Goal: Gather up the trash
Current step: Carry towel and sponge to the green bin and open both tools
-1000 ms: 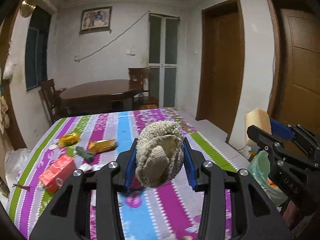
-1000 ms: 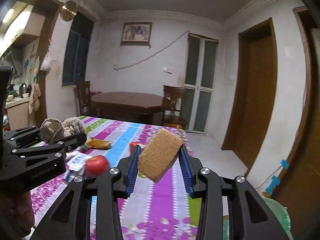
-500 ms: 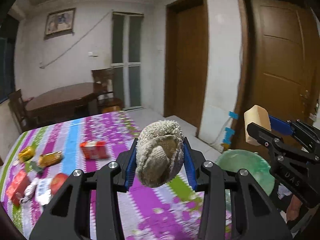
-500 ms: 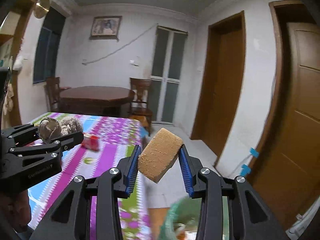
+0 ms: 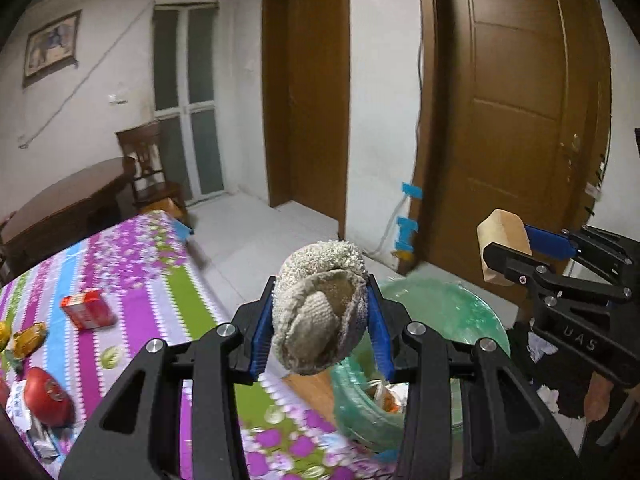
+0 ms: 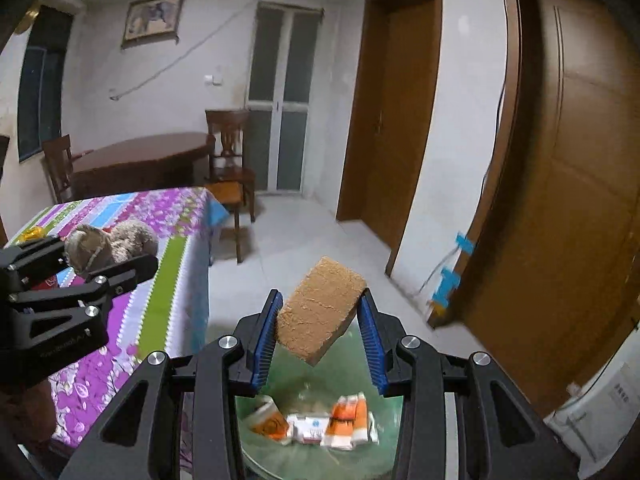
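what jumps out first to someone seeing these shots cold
The left hand-held gripper is shut on a balled-up grey knitted rag, and the right hand-held gripper is shut on a tan sponge block. Below both sits a bin lined with a green bag, packets already inside it. To the left runs the table's striped floral cloth, with a red apple and a red carton on it.

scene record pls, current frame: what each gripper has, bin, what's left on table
left gripper: shut on grey knitted rag
right gripper: shut on tan sponge block
bin: green-lined, below the right gripper, beside the table; packets inside
table: striped floral cloth; red box, red apple, yellow wrappers on it
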Action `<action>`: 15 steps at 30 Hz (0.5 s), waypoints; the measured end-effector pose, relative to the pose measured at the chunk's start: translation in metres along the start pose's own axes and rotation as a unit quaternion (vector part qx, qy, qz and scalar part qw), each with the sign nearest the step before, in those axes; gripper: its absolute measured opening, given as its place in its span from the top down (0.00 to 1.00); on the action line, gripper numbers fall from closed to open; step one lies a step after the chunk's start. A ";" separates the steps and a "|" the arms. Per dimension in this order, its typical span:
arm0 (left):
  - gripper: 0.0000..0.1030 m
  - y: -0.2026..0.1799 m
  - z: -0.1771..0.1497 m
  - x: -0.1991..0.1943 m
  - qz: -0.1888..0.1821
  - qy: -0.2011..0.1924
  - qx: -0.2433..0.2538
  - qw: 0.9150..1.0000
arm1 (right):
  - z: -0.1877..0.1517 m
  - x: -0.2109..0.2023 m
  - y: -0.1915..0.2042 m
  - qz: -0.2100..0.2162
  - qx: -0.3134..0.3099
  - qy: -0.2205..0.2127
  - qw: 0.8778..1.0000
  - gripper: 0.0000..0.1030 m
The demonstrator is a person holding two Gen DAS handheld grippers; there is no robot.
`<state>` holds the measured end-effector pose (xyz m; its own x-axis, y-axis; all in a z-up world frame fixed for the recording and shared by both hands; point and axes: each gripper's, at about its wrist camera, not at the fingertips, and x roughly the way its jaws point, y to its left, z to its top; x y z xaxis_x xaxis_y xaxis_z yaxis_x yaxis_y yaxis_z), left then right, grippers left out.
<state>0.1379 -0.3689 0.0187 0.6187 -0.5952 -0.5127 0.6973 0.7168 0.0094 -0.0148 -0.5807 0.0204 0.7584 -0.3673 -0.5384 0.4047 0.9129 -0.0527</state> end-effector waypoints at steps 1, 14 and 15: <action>0.61 -0.004 0.000 0.006 -0.006 0.007 0.002 1.000 | -0.003 0.007 -0.010 0.003 0.008 0.012 1.000 0.61; 0.61 -0.058 -0.021 0.092 -0.060 0.114 0.040 0.991 | -0.050 0.092 -0.036 0.024 0.044 0.126 0.991 0.61; 0.61 -0.059 -0.022 0.095 -0.061 0.119 0.040 0.990 | -0.053 0.094 -0.035 0.025 0.044 0.130 0.990 0.61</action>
<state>0.1481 -0.4598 -0.0493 0.4322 -0.5662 -0.7018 0.7937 0.6083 -0.0020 0.0155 -0.6377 -0.0730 0.6263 -0.2541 -0.7370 0.4225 0.9052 0.0469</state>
